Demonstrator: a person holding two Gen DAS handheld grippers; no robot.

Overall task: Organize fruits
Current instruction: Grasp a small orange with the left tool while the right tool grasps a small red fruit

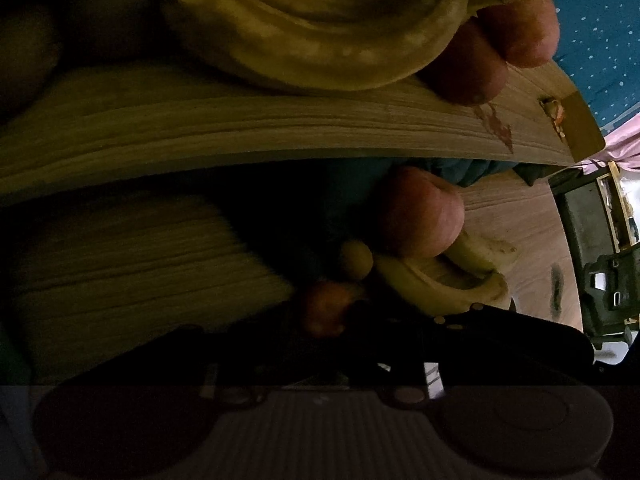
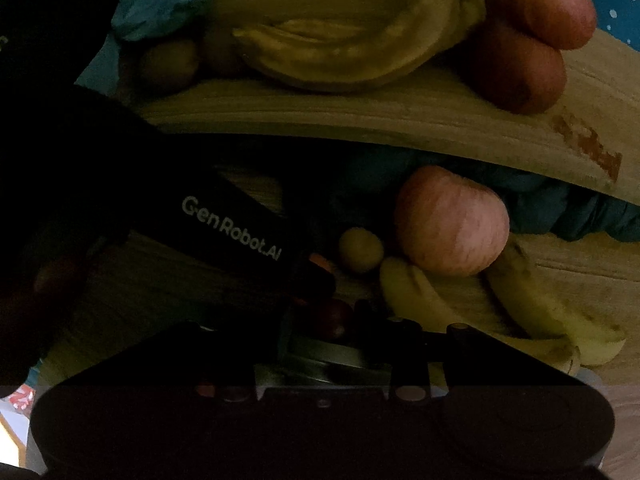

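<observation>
A bunch of bananas (image 1: pixel 312 40) and two red apples (image 1: pixel 520 24) lie on the upper wooden board (image 1: pixel 280 120). On the lower wooden surface sit a pink-red apple (image 2: pixel 450 220), a small yellow round fruit (image 2: pixel 360 250) and more bananas (image 2: pixel 440 300). My left gripper (image 1: pixel 324 316) appears shut on a small red fruit (image 1: pixel 324 312). In the right wrist view it reaches in from the left as a black arm (image 2: pixel 232 224). My right gripper (image 2: pixel 328 316) is low and in deep shadow, with a dark red fruit (image 2: pixel 336 318) between its fingers. Its grip is unclear.
Both views are very dark. A teal cloth (image 2: pixel 560 208) lies bunched under the upper board's edge. A blue dotted fabric (image 1: pixel 600 20) is at the far right, with a dark box or furniture (image 1: pixel 592 216) beyond the lower surface.
</observation>
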